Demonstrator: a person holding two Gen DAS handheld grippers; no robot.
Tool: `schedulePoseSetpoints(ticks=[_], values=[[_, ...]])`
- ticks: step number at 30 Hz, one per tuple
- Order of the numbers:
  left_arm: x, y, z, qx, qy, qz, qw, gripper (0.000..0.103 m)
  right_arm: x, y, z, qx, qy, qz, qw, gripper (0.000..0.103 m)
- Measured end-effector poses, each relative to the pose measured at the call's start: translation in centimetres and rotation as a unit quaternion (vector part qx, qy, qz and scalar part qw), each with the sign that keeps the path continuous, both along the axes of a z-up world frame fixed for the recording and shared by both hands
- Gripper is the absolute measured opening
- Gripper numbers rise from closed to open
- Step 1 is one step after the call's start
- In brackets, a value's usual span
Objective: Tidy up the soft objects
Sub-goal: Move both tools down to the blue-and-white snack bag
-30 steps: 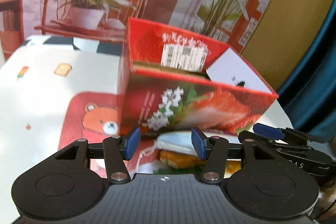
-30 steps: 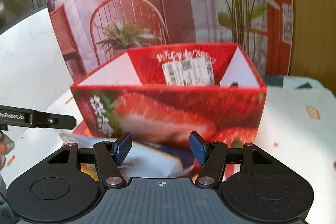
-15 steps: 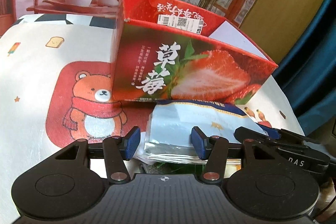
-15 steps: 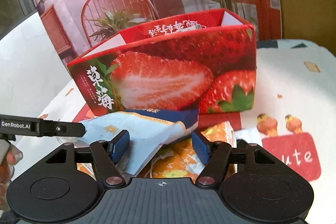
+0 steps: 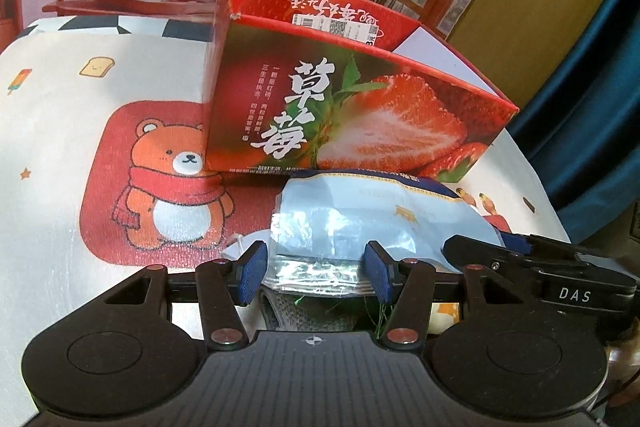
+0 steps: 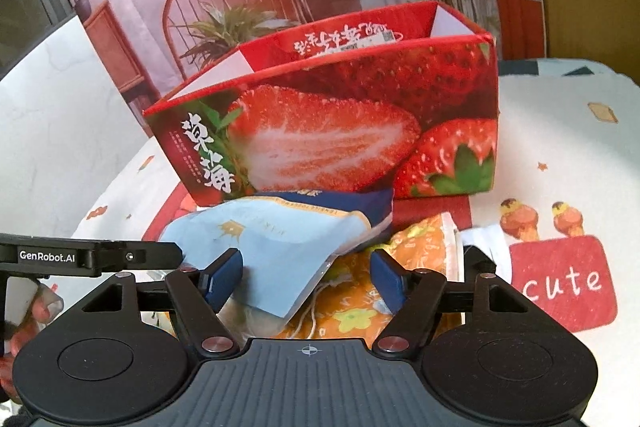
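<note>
A light blue snack packet [image 5: 372,219] lies on top of a small pile just in front of the red strawberry box [image 5: 360,123]. My left gripper [image 5: 314,273] hangs open over the packet's near foil edge, its pads clear of it, with grey fabric [image 5: 308,315] below. In the right wrist view the same blue packet [image 6: 280,239] overlaps an orange patterned pouch [image 6: 404,255]. My right gripper [image 6: 307,279] is over both, its jaws opening and its pads not pressing either. The box [image 6: 340,131] is open-topped, and its inside is mostly hidden.
A cartoon tablecloth covers the table, with a bear print [image 5: 168,179] left of the box and a "cute" patch [image 6: 560,283] on the right. The other gripper's finger [image 5: 532,259] reaches in beside the pile. A printed backdrop stands behind the box.
Both grippers have dropped and tipped down towards the pile in front of the box, so the packets now fill the space at the fingers. The right jaws have spread wider.
</note>
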State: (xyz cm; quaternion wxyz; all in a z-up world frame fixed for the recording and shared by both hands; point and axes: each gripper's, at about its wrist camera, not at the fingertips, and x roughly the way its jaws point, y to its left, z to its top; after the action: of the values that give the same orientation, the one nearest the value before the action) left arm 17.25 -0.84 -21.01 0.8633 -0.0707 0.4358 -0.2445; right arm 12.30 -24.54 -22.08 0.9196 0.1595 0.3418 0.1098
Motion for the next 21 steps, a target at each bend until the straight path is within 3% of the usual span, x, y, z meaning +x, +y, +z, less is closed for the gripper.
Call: schedulePoseSetpoints(ticks=[21], values=[[0.26,0.57,-0.47,-0.014,0.009,-0.008,0.9998,0.056,-0.22,-0.24,0.12,0.015,0.02,0.027,0.999,0.067]])
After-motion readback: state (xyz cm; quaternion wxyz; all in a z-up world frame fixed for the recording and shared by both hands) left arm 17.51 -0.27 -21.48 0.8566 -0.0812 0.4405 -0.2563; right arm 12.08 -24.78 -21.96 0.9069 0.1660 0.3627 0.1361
